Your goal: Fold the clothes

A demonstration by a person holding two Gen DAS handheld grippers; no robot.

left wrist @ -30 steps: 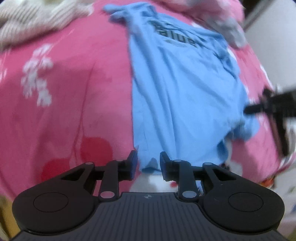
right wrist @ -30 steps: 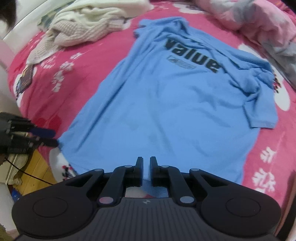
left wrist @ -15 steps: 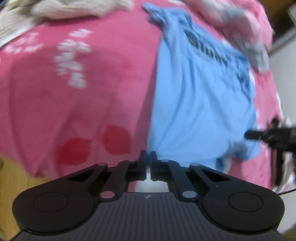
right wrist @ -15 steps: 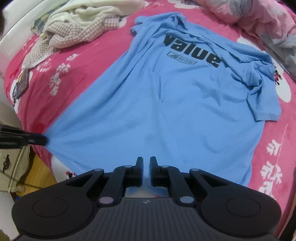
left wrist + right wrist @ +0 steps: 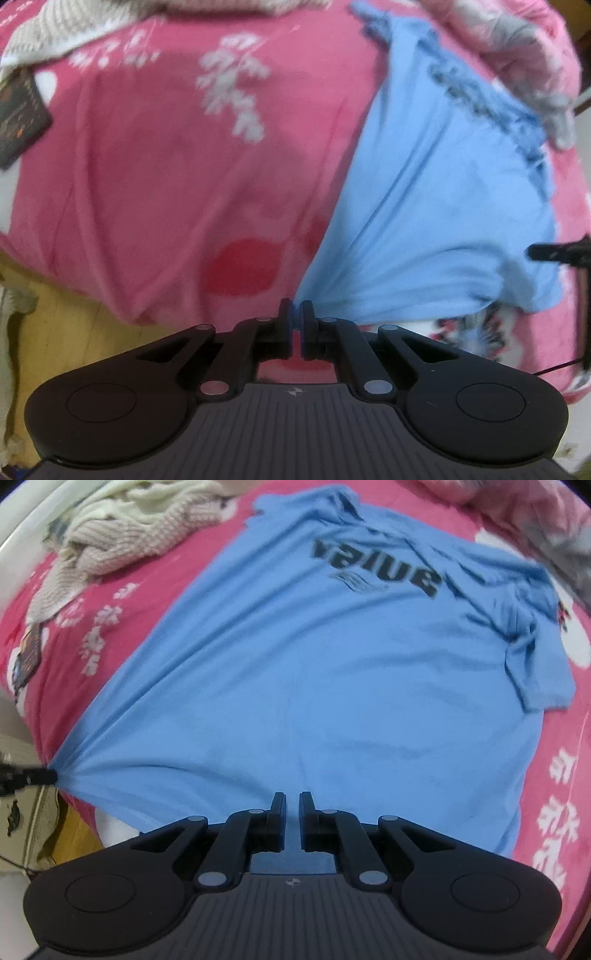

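Blue cotton T-shirt [image 5: 314, 672] on pink bed [image 5: 147, 166]: light, limp, stretchy. Left claw [image 5: 296, 314] clamped on hem corner; right claw [image 5: 292, 808] pinching hem beside it. Best held at corners.

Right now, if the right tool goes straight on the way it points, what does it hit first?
The blue shirt: its hem is already between the right tool pads. Beyond that, more shirt on the pink bedspread; depth unclear.

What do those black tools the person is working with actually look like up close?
Each claw is matte black plastic. The left claw has two slim fingers on jointed links with silvery round pivot pins, two rounded lobes with circular insets, and a ribbed dark grey body bearing a tiny emblem. Its pads look blue. The right claw is built alike. A thin dark cable trails nearby. No hands or sleeves show.
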